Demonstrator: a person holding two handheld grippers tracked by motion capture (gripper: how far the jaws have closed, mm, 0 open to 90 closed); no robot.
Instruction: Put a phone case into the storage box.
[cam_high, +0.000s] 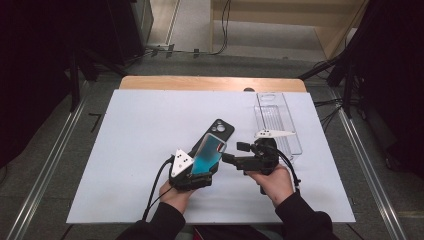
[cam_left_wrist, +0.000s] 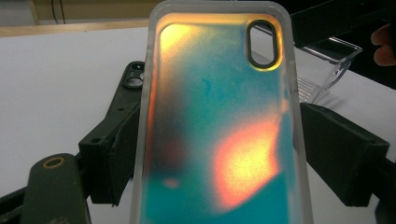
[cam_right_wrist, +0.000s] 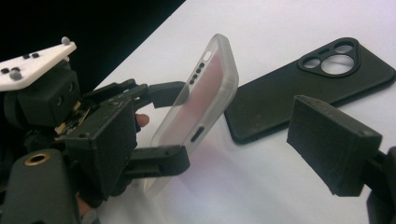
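Note:
My left gripper (cam_high: 202, 167) is shut on a frosted phone case with a teal and orange shimmer (cam_high: 209, 152), held tilted up above the white table. In the left gripper view the case (cam_left_wrist: 219, 116) stands between both pads (cam_left_wrist: 112, 158), which press on its long edges. A black phone case (cam_high: 216, 131) lies flat on the table just behind it, camera cut-out at the far end (cam_right_wrist: 334, 56). My right gripper (cam_high: 235, 152) hovers close to the right of the shimmering case, open, jaws pointing toward it with nothing between them (cam_right_wrist: 215, 140).
A clear plastic tray (cam_high: 277, 120) lies at the back right of the white sheet (cam_high: 140, 125), which covers a wooden table (cam_high: 200, 82). Cables trail from both grippers toward the front edge. Dark stands and metal rails flank the table.

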